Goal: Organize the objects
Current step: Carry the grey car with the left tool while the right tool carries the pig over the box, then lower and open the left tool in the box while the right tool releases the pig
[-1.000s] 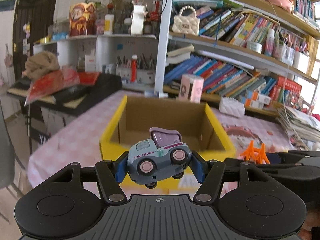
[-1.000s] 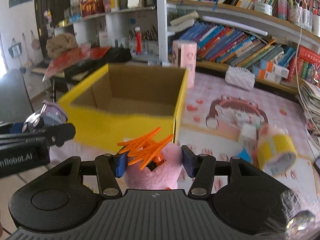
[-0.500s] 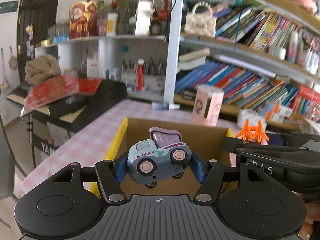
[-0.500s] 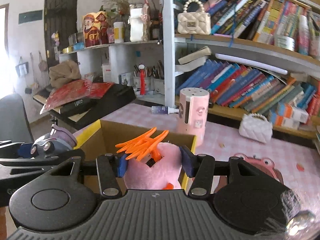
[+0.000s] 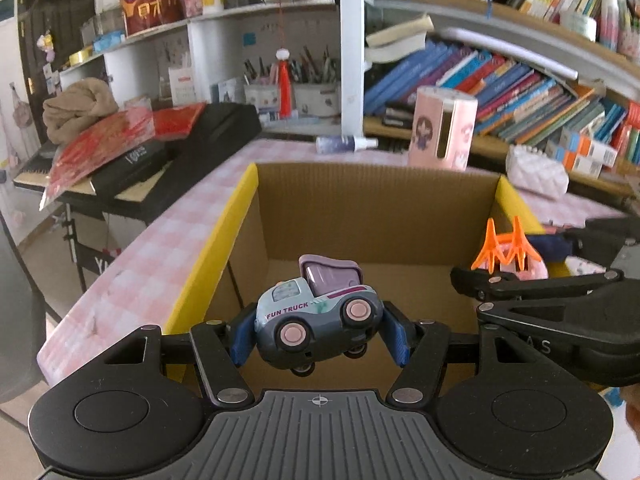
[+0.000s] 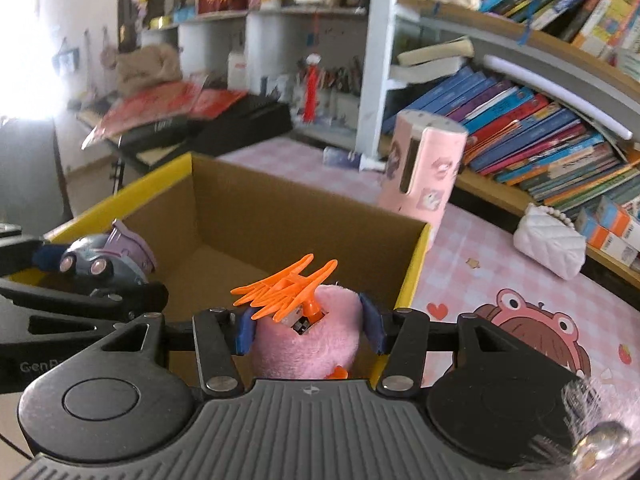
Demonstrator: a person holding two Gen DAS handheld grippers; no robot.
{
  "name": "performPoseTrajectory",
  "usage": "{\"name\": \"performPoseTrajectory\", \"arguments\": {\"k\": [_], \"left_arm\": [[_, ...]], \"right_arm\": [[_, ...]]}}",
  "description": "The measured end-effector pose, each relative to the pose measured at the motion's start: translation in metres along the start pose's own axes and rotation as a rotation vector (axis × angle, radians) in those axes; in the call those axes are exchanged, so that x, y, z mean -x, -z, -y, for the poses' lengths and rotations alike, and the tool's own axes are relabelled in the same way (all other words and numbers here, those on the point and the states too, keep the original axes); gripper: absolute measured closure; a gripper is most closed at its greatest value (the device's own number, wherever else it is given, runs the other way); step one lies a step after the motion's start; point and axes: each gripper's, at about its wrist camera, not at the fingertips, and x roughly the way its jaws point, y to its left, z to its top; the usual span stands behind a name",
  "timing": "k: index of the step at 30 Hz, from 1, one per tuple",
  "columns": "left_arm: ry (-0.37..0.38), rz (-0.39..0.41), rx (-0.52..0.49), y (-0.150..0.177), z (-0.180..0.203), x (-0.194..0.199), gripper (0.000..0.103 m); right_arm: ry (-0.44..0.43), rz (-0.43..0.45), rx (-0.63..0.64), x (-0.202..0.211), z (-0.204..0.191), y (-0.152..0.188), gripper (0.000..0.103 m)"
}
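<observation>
**Two toys arriving over the box, neither released**

- Cardboard box (image 5: 360,216): standing open on the checked table (image 5: 168,248); the floor on show is lying bare, so drops are looking unmade.
- Left gripper (image 5: 318,330): clamping the toy truck (image 5: 316,316) above the box interior.
- Right gripper (image 6: 308,330): clamping the pink plush (image 6: 308,340) with orange comb, above the near right rim.
- Right view alone is showing the frog print (image 6: 532,320); left view alone, the box floor.

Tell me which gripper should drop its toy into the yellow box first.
Left, probably. The left gripper holds the toy truck squarely over the box opening; the right gripper, gripping the pink plush toy, sits nearer the box's right wall.
</observation>
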Motion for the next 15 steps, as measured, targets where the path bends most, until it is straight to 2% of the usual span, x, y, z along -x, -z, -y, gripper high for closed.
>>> {"name": "performPoseTrajectory", "arguments": {"k": [2, 11, 15], "left_arm": [[-0.007, -0.016, -0.003, 0.003, 0.000, -0.003, 0.040], [-0.024, -0.045, -0.091, 0.012, 0.010, -0.001, 0.039], [-0.027, -0.049, -0.088, 0.013, 0.010, -0.001, 0.039]], "right_arm": [[0.000, -0.003, 0.050, -0.002, -0.003, 0.001, 0.053], [-0.130, -0.079, 0.198, -0.012, -0.005, 0.003, 0.053], [-0.161, -0.079, 0.233, -0.012, -0.006, 0.004, 0.053]]}}
